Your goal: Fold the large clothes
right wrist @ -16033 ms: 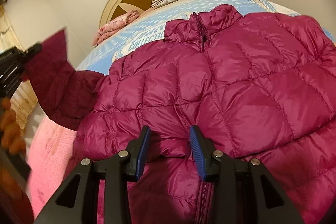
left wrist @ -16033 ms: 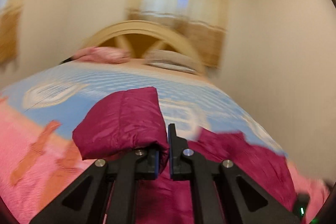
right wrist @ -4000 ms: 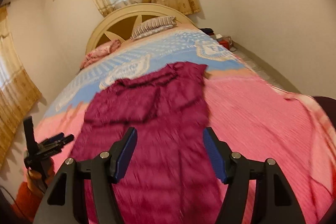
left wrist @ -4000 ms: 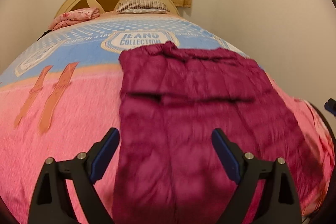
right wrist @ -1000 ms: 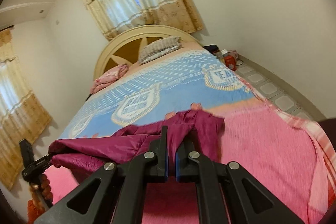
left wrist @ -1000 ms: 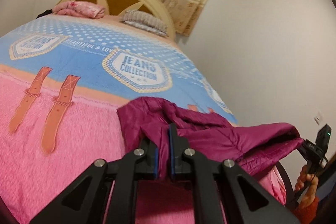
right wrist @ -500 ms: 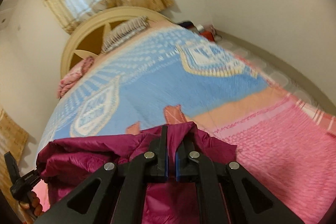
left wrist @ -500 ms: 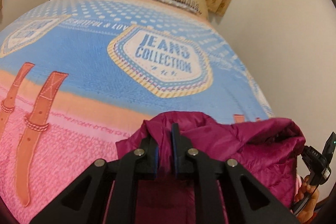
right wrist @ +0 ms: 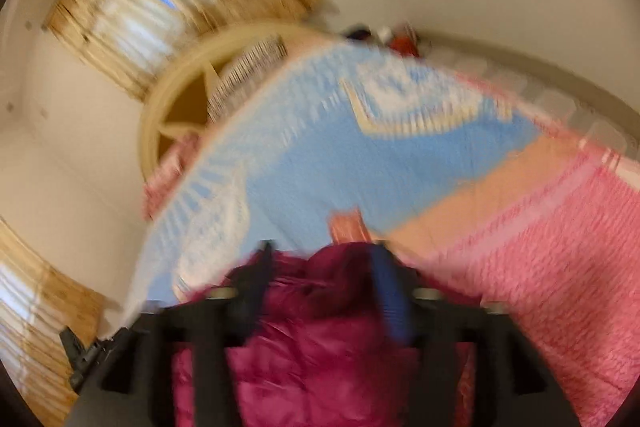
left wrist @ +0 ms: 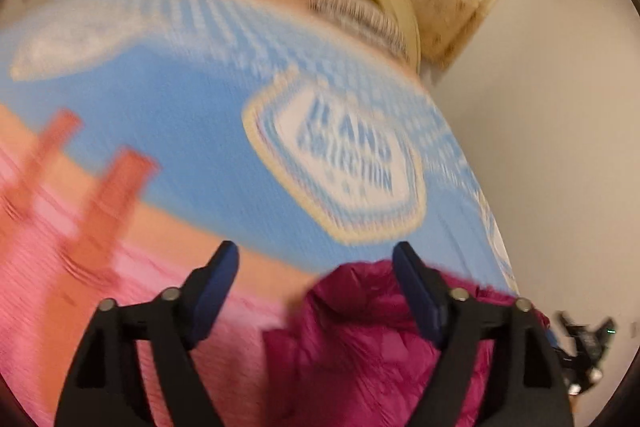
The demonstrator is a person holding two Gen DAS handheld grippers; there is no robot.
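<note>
Now both let go: left gripper (left wrist: 316, 291) and right gripper (right wrist: 324, 287) have just spread their jaws, magenta jacket (left wrist: 360, 347) lying loose on the bed (left wrist: 180, 131), lower centre of frame.

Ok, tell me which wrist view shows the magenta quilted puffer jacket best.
Right wrist view: the magenta quilted puffer jacket fills the lower middle, spreading between the open jaws of the right gripper, though blurred. The left wrist view catches only its end, lower right.
</note>
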